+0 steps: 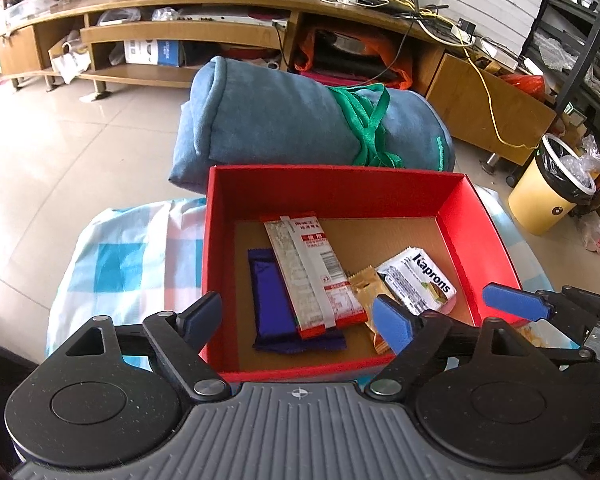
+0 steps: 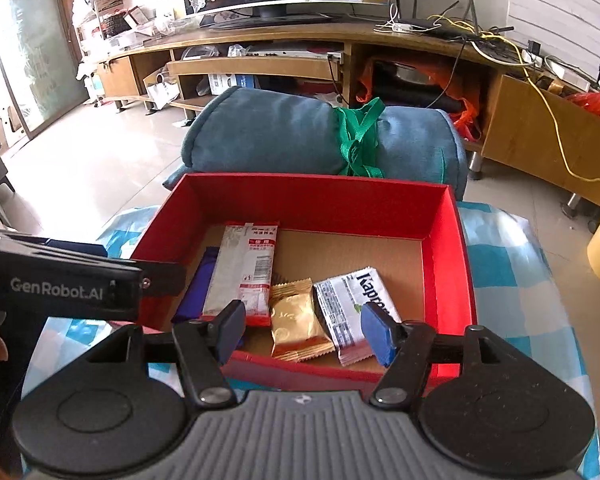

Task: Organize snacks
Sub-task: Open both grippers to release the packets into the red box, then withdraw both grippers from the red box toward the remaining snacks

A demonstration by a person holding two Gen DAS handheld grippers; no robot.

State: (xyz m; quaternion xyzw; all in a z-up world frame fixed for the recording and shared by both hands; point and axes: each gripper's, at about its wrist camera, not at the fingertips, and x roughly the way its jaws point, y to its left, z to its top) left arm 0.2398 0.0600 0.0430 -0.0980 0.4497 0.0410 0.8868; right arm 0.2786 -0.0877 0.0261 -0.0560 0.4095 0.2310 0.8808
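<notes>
Left wrist view puts your left gripper over the near wall of the red box, its jaws spread wide with nothing between them. Straight ahead and below lie the long red-and-white packet and, partly under it, the blue bar. Both run lengthwise away from you, toward the far wall of the box, leaning a little to the left at the far end. So your jaws, which open side to side, already sit across the short width of those two.

Right wrist view shows your right gripper released too, jaws parted less widely, empty. Just beyond its tips sit the gold pouch and the white wafer packet, side by side and touching, both near the front wall. The wafer packet also lies lengthwise away from you, tilted slightly right at its far end.

All four snacks rest on the cardboard floor of the box, crowded into its near left half; the far right part is bare. The box stands on a checked cloth, with a blue rolled cushion behind it. Whether a bench lies under the cloth I cannot tell.

For the packet and bar, your left hand is nearer; for the pouch and wafers, the right. The left gripper's body crosses the right view's left edge, so the two hands look close together.
</notes>
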